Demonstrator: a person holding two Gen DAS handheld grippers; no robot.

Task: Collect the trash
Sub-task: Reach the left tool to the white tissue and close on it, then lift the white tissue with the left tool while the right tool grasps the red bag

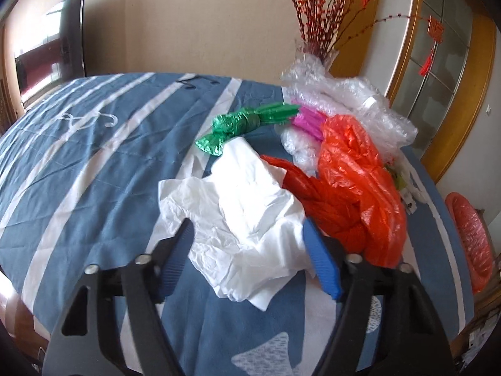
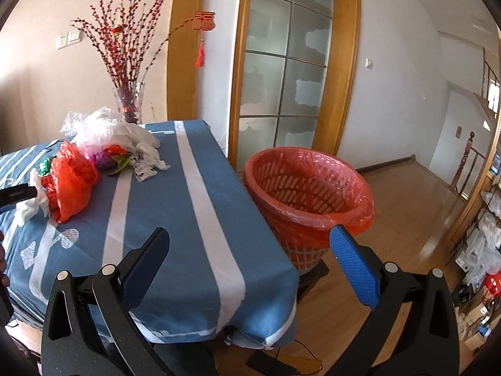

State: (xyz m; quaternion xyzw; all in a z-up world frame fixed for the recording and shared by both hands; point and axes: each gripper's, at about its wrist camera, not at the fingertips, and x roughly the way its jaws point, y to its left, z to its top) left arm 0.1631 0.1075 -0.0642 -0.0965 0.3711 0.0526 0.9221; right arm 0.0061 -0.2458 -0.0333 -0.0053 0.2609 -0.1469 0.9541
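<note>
Crumpled white paper (image 1: 247, 206) lies on the blue striped tablecloth (image 1: 78, 156). My left gripper (image 1: 248, 224) straddles it, jaws open, the blue pads close to the paper's sides. Behind it are a red plastic bag (image 1: 353, 181), a green foil wrapper (image 1: 241, 123), a pink wrapper (image 1: 308, 120) and clear plastic film (image 1: 344, 100). The right wrist view shows the same heap, with the red bag (image 2: 72, 181) at the table's left. My right gripper (image 2: 249, 230) hangs open and empty over the table's near corner. Beyond that corner stands a red basket (image 2: 307, 188) lined with a red bag.
A glass vase of red branches (image 2: 128, 103) stands behind the heap. A glass door (image 2: 281, 78) and wooden floor (image 2: 407, 194) lie past the basket. Shelves with bags (image 2: 482, 244) fill the right edge. A dark screen (image 1: 53, 50) hangs on the far wall.
</note>
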